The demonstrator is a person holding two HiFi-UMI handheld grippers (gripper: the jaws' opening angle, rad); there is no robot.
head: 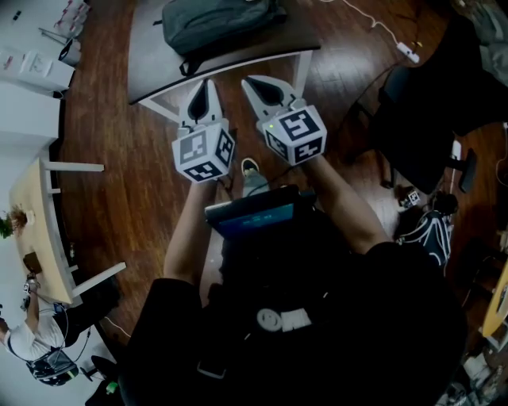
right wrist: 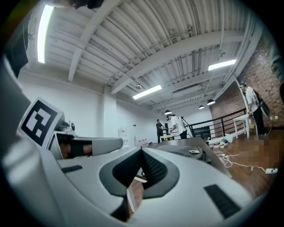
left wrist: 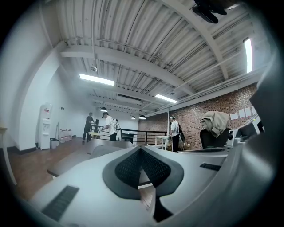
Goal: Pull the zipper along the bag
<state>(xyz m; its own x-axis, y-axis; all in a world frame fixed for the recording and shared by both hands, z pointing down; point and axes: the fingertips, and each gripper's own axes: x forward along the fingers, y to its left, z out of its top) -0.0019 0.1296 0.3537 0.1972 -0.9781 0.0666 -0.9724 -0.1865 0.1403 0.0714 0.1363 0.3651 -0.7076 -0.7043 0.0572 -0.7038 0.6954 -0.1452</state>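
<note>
person wore black top, forearms uncovered | left gripper and right gripper had pale grey shells, dark ribbed pads | marker cubes showed black-and-white squares | right one carried green light

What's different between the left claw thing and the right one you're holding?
The left gripper points nearly straight ahead, while the right gripper slants inward toward it. The right gripper's cube shows a small green light, and the left gripper's cube shows none. Both are shut and empty, and neither touches the bag.
</note>
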